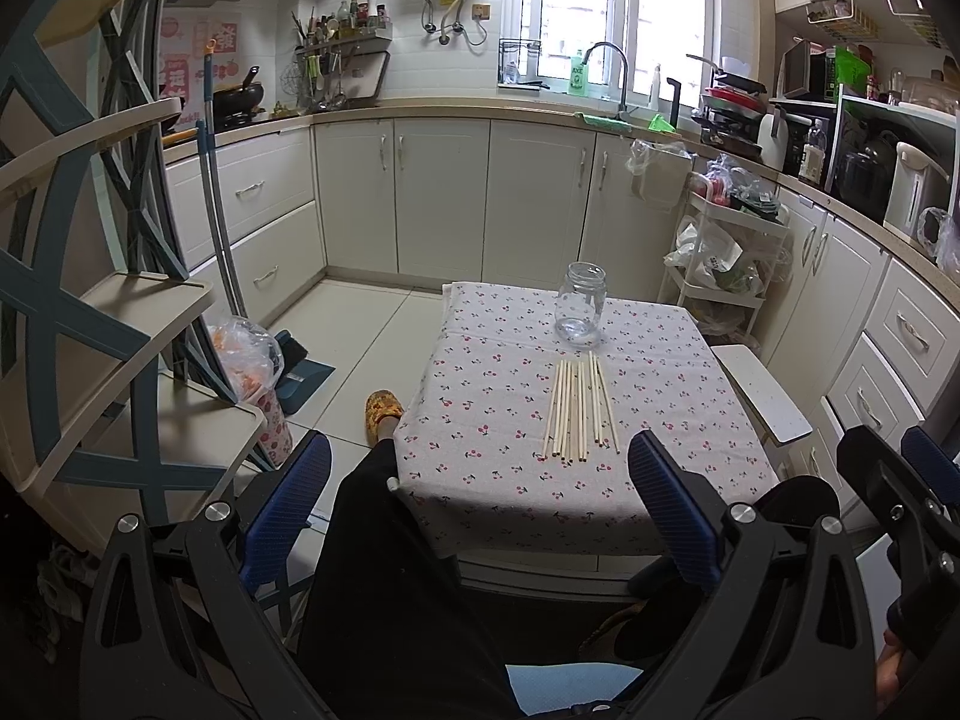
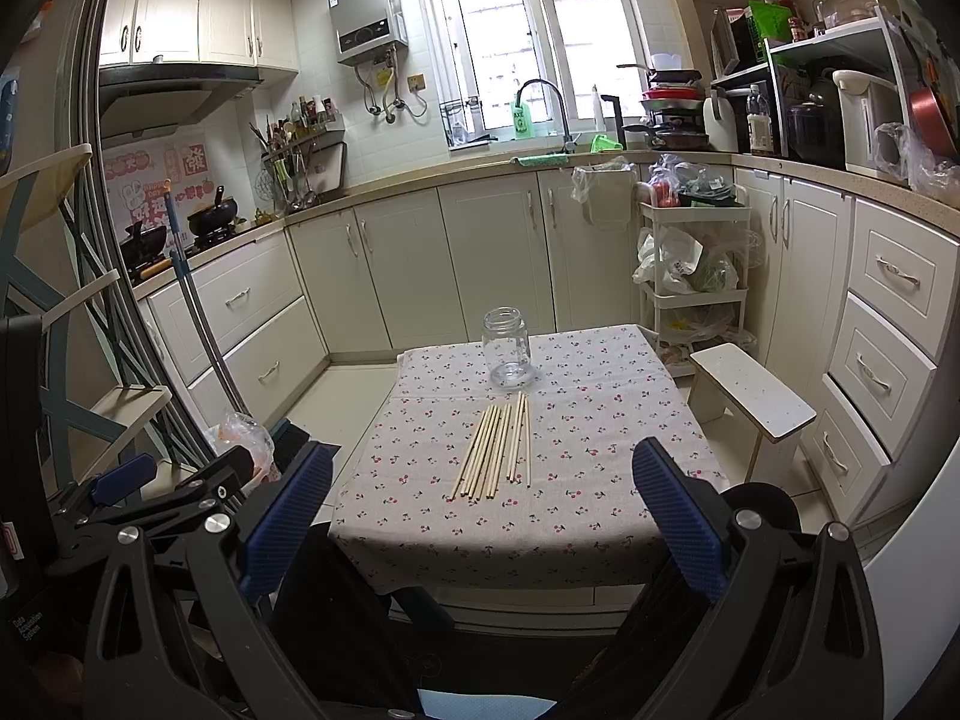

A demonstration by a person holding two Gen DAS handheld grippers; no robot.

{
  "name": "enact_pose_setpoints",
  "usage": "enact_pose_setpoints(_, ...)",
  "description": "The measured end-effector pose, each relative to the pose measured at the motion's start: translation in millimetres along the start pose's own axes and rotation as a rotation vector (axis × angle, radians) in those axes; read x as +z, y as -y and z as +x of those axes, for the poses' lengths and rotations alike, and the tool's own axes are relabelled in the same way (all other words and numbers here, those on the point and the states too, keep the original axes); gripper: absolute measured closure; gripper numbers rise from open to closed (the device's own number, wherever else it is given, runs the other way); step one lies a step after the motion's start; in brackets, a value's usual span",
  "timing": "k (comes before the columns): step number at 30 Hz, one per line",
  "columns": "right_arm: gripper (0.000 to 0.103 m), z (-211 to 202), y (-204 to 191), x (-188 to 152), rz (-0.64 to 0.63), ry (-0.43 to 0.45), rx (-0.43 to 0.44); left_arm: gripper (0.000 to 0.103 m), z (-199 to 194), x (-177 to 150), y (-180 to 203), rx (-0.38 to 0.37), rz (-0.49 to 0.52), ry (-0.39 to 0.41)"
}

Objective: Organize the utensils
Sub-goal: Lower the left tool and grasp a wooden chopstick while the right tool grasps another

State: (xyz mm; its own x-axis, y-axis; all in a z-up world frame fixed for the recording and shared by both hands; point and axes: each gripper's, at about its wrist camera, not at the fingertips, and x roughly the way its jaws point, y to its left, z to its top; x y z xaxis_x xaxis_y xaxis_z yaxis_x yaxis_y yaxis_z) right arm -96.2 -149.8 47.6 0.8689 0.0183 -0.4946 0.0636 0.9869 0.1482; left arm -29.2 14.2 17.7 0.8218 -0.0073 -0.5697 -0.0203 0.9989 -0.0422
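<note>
Pale wooden chopsticks [image 2: 495,447] lie beside an empty clear glass jar [image 2: 507,348] on the cherry-print tablecloth [image 2: 600,480], untouched. Left gripper [image 1: 480,498] and right gripper [image 2: 483,516] hover wide apart, holding nothing; next likely pinching one stick.

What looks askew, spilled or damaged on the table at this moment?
Nothing stands out. The glass jar stands upright and empty on the cherry-print tablecloth, and the wooden chopsticks lie roughly side by side just in front of it. Both grippers are open and held back from the table.
</note>
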Motion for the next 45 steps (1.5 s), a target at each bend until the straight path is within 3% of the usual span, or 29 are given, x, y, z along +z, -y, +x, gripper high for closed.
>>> enact_pose_setpoints(7,0.007,13.4,-2.0,-5.0,0.009,-0.028,-0.001,0.008,10.3,-4.9,5.5,-0.016,0.007,-0.023)
enact_pose_setpoints(11,0.007,39.1,6.3,-7.7,0.006,-0.056,-0.024,0.008,36.3,-6.8,3.4,-0.023,0.003,-0.08)
enact_pose_setpoints(16,0.007,87.1,27.1,-12.5,0.049,-0.125,-0.045,0.008,90.0,-9.7,-3.1,-0.019,-0.026,-0.175)
enact_pose_setpoints(21,0.007,153.9,51.6,-13.2,0.073,-0.204,-0.058,0.008,154.0,-4.3,5.7,-0.011,0.018,-0.25)
enact_pose_setpoints(26,0.008,223.0,66.0,-15.9,0.047,-0.274,-0.065,0.008,236.4,3.4,19.5,-0.109,0.001,-0.341)
enact_pose_setpoints(33,0.047,331.5,72.9,-23.5,-0.001,-0.412,-0.011,0.008,320.1,13.6,36.9,-0.057,0.06,-0.349)
enact_pose_setpoints(36,0.058,370.2,73.7,-26.6,-0.02,-0.457,0.007,0.008,349.3,16.5,39.7,-0.048,0.063,-0.361)
enact_pose_setpoints(45,0.061,431.6,73.0,-30.5,-0.074,-0.522,0.02,0.008,407.0,12.5,46.7,-0.051,0.044,-0.404)
